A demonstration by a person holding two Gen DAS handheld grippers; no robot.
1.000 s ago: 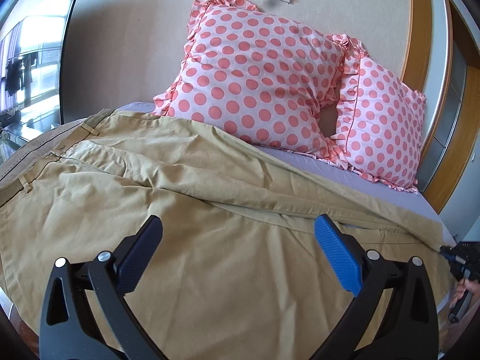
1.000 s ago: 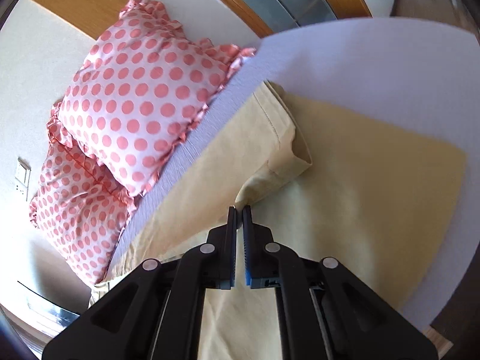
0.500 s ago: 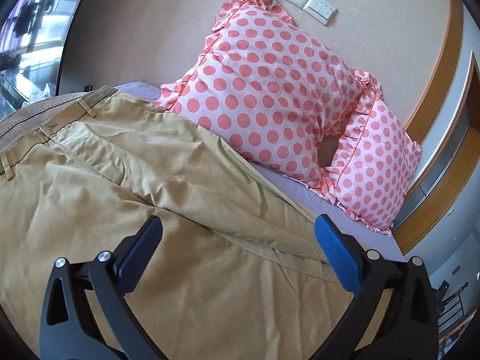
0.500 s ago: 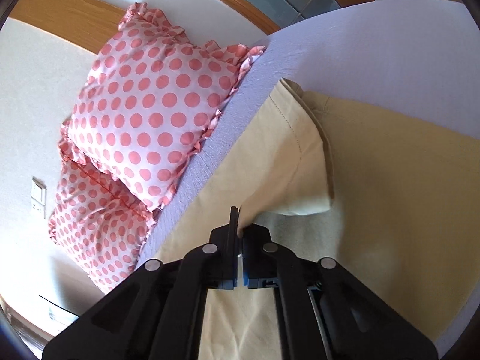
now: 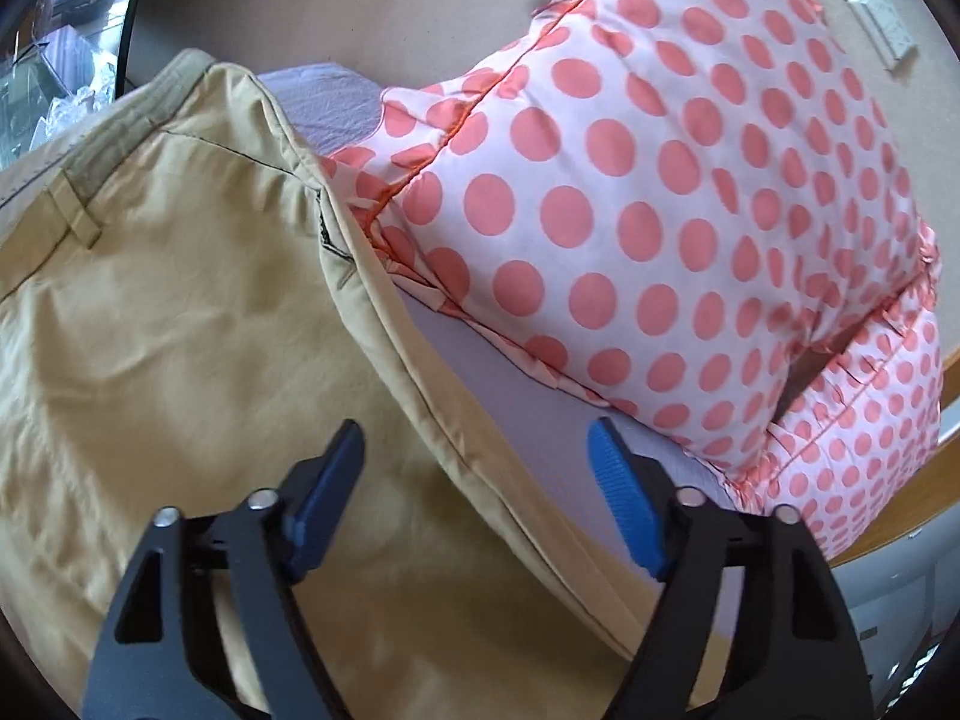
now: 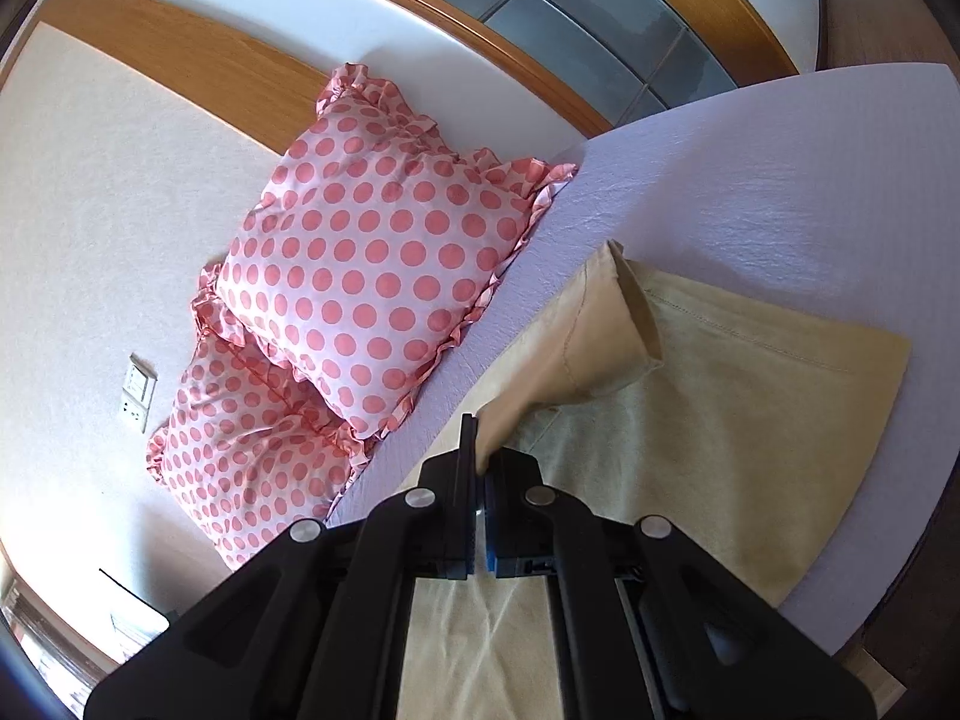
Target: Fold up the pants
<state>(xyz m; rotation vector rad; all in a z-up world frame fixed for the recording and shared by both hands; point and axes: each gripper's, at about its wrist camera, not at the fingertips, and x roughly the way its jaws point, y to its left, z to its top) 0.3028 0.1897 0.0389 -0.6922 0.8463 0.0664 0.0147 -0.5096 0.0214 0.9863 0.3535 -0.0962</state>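
Khaki pants (image 5: pixel 168 324) lie spread on the bed, waistband and a belt loop at the upper left of the left wrist view. My left gripper (image 5: pixel 477 468) is open, its blue pads either side of the pants' far edge seam, just above the cloth. In the right wrist view my right gripper (image 6: pixel 480 450) is shut on the edge of the upper pant leg (image 6: pixel 600 330), lifted a little off the lower leg (image 6: pixel 750 420), with its cuff hanging open.
Two pink polka-dot pillows (image 5: pixel 690 180) (image 6: pixel 372 264) lean on the wall along the far side of the pants. The lilac bed sheet (image 6: pixel 750 180) shows around the legs, with the bed's edge at the right. Wall sockets (image 6: pixel 137 399) sit by the pillows.
My left gripper has swung toward the pants' far edge and come close to the pillows. My right gripper, holding the leg edge, has risen and pulled back, lifting the cuff.
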